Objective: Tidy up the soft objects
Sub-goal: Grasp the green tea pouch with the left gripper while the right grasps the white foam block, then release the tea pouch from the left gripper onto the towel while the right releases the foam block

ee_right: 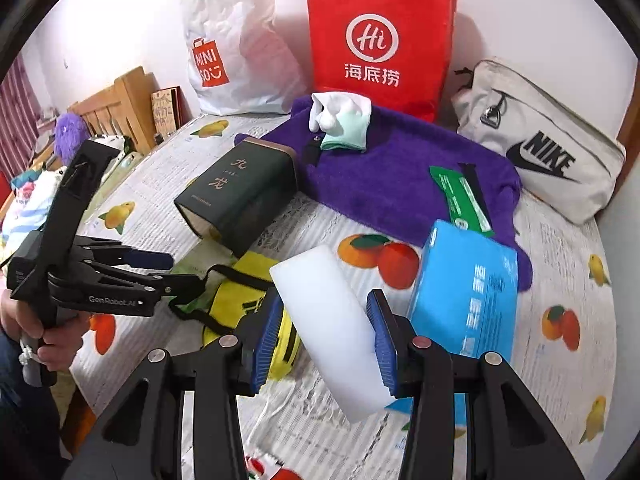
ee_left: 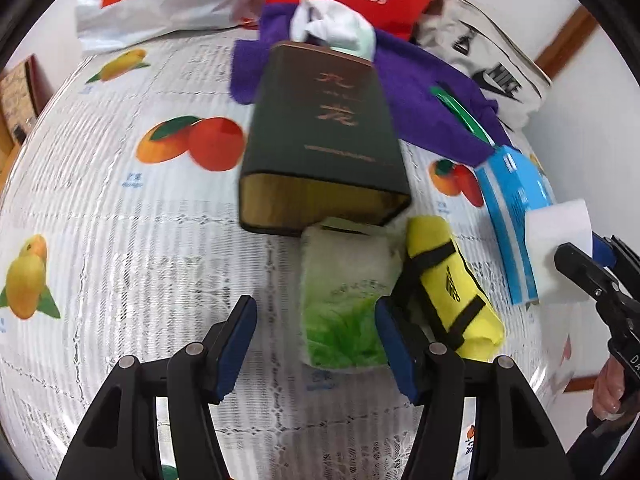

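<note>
My right gripper (ee_right: 326, 340) is shut on a white foam block (ee_right: 332, 328) and holds it above the table; the block also shows in the left wrist view (ee_left: 558, 240). My left gripper (ee_left: 316, 344) is open and empty, its right finger beside a green-and-white tissue pack (ee_left: 344, 304) and a yellow pouch (ee_left: 452, 292) with black straps. A purple fleece cloth (ee_right: 392, 176) lies at the back with a white and mint sock (ee_right: 340, 120) and a green packet (ee_right: 460, 200) on it. A blue box (ee_right: 468, 292) lies to the right.
A dark green tin (ee_left: 324, 136) lies tipped on the fruit-print tablecloth (ee_left: 120, 240). A red bag (ee_right: 380, 40), a white Miniso bag (ee_right: 232, 48) and a white Nike pouch (ee_right: 540, 144) stand along the back wall. A wooden bed frame (ee_right: 116, 108) is at the left.
</note>
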{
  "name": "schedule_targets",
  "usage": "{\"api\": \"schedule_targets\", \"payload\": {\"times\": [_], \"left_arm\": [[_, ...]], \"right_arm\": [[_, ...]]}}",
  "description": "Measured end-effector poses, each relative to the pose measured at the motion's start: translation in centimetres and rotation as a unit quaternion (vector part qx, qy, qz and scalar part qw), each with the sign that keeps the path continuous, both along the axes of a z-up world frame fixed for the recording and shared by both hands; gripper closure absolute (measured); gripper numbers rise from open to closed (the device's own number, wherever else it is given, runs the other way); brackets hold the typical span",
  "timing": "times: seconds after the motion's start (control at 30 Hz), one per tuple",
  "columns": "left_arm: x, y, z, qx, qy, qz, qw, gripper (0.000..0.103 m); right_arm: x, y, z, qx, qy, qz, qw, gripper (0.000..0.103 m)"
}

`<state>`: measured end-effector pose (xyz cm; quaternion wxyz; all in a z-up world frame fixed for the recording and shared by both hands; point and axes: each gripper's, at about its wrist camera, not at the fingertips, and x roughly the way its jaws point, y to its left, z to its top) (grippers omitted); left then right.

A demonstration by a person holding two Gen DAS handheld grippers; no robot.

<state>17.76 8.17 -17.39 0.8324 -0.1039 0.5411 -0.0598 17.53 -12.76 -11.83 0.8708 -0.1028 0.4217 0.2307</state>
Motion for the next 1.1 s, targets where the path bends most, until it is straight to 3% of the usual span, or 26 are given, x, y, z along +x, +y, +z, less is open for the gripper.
{"api": "schedule_targets", "payload": {"times": [0.17,0.3,0.47,0.6,0.67,1.1], "left_arm": [[0.3,-1.3,0.1,0.007,-0.001,-0.022,0.9997,0.044],[0.7,-2.1,-0.2,0.013,0.007,-0.028,0.9995,0.038],[0.8,-3.1,-0.4,0.046,-0.005,-0.031,0.9984,0.038],[0.7,-3.0,-0.4,0.072,-0.015,-0.022,0.9970,0.046],[0.6,-3.1,-0.3,0.066,-0.015,-0.023,0.9974,0.054],[-2.3,-1.7,3.2,0.047,-0.046,-0.003,0.9978,0.056]], "right_arm": [[-0.6,-0.6,0.4,0.006,-0.003,-0.007,1.000,0.060],[-0.8,-1.0,0.6,0.010,-0.002,-0.009,1.000,0.059],[-1.2,-1.4,0.5,0.014,-0.001,-0.010,1.000,0.059],[-1.7,-1.8,0.5,0.023,-0.001,-0.012,1.000,0.060],[-2.0,-2.1,0.6,0.028,-0.001,-0.015,1.000,0.060],[-3.2,-4.4,2.0,0.049,-0.016,-0.044,0.998,0.060]]}}
